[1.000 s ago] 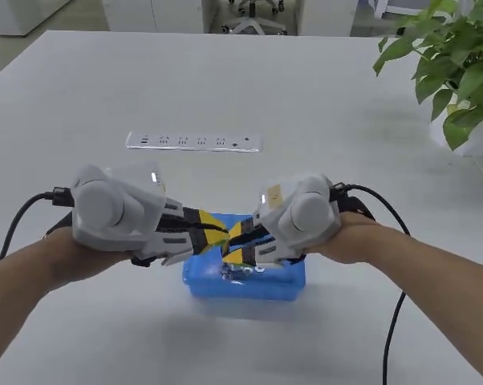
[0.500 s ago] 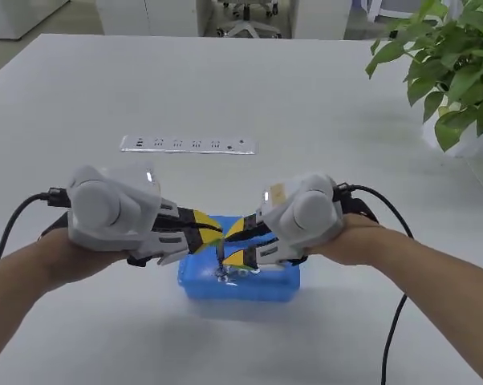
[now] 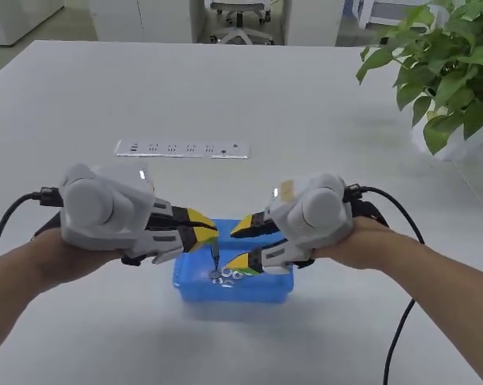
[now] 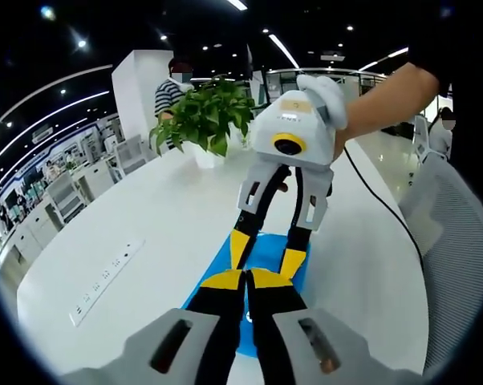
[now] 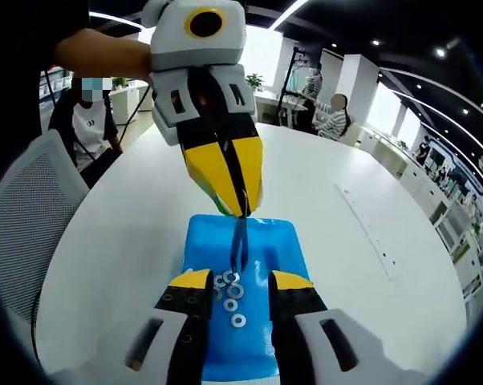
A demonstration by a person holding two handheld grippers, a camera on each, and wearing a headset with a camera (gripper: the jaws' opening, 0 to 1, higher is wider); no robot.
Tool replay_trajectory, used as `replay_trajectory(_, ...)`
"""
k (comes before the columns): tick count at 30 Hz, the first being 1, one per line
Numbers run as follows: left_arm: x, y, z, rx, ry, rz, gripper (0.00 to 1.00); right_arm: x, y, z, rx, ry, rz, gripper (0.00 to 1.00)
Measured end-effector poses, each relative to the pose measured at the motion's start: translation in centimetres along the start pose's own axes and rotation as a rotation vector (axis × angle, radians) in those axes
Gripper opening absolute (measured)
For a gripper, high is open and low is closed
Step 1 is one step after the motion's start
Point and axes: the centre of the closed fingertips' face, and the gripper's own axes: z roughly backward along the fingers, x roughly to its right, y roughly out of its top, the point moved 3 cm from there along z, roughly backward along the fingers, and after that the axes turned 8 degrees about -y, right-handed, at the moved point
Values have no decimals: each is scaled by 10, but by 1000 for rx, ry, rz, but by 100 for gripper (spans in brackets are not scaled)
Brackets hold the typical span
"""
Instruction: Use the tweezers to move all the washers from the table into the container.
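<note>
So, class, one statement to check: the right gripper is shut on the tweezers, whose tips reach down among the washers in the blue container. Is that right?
Not quite. The left gripper is shut on the tweezers; the right gripper view shows it opposite, yellow jaws closed on them, while the right gripper stands open. The tips do reach among the washers in the blue container.

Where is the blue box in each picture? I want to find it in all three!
Head view: the blue box sits low in the middle, under the tips of both grippers.
Left gripper view: the box is low in the middle, past the left gripper.
Right gripper view: the box is in the middle, with washers inside and tweezers dipping in.
Shared landmark: the white power strip on the table.
</note>
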Motion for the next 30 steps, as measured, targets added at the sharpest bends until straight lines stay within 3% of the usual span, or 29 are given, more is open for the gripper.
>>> replay_trajectory(14, 6, 10, 9, 6, 10, 16, 5, -3, -3, 25, -5, -53, -55, 33)
replay_trajectory(30, 27, 26, 15, 17, -39, -13, 5, -18, 5, 38, 22, -49, -54, 31)
